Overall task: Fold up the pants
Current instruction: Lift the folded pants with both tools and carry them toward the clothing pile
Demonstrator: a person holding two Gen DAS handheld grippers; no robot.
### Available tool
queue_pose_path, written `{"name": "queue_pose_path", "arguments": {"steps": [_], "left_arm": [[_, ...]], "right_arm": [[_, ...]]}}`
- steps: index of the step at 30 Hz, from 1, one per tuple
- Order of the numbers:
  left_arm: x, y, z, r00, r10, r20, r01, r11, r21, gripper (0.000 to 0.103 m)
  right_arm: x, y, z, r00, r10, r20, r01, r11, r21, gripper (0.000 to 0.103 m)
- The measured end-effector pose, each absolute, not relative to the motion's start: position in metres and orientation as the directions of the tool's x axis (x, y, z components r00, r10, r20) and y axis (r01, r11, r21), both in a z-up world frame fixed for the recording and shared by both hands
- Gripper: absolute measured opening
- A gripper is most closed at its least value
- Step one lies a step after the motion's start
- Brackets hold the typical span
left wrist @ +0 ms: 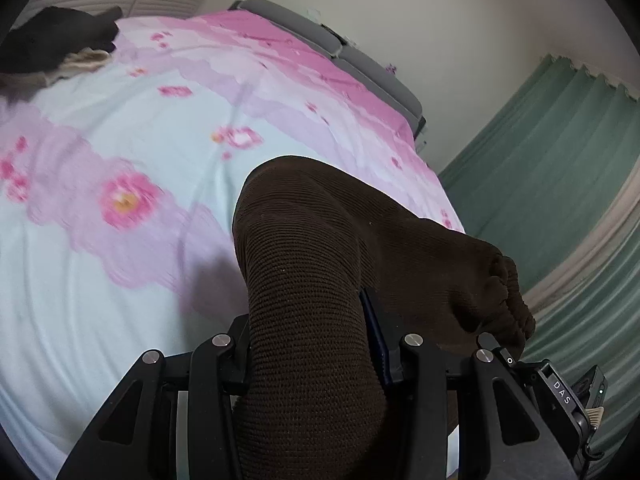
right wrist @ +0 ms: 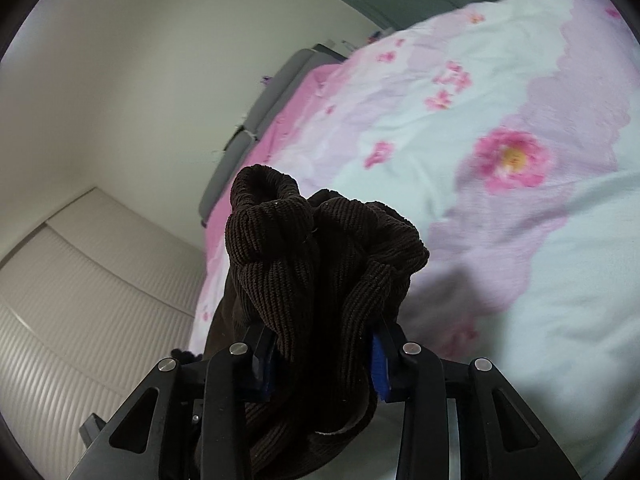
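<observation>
The pants are dark brown corduroy. In the left wrist view my left gripper (left wrist: pixel 316 344) is shut on a thick fold of the pants (left wrist: pixel 320 248), which bulges up and over the fingers above the bed. In the right wrist view my right gripper (right wrist: pixel 320 356) is shut on another bunched part of the pants (right wrist: pixel 316 248), with the cloth rising between the blue-padded fingers and hanging below. Both grippers hold the cloth off the bedspread. The rest of the pants is hidden.
The bed has a pale blue and pink flowered bedspread (left wrist: pixel 120 160), also in the right wrist view (right wrist: pixel 500 200). A dark pile of clothes (left wrist: pixel 56 48) lies at its far left corner. A grey headboard (left wrist: pixel 360 60), green curtain (left wrist: pixel 560 160) and white wardrobe (right wrist: pixel 80 300) surround the bed.
</observation>
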State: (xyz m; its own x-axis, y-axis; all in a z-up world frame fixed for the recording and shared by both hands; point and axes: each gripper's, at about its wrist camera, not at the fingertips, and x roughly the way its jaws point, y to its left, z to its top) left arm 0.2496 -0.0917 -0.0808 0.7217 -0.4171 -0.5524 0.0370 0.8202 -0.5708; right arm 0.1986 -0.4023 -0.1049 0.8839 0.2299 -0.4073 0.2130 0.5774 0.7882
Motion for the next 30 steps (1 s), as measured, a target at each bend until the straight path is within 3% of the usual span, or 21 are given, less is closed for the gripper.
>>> {"name": "queue_pose_path", "arguments": {"steps": [8,18,25,30], "left_arm": [[0.262,0.025,-0.04,0.792,-0.318,-0.521,-0.012,0.845,-0.534,0.042],[0.301,0.214,-0.003,0.865,-0.158,-0.477,-0.134,0.842,-0.522,0.042],[0.358,0.363,0.033,0.916,-0.024,-0.401,-0.186,0.859,-0.476,0.042],[0.418,0.451,0.036,0.915,-0.021,-0.403,-0.177,0.876,-0.449,0.043]], "right_arm": [[0.232,-0.314,-0.073,0.883,0.313,-0.349,0.11,0.585,0.803,0.037],[0.316,-0.128,-0.044,0.833,0.474,-0.286,-0.045,0.573,0.818,0.037],[0.394,0.025,-0.022,0.787,0.58,-0.212,-0.167,0.53,0.831,0.037],[0.453,0.123,-0.013,0.771,0.62,-0.145,-0.24,0.494,0.835,0.037]]}}
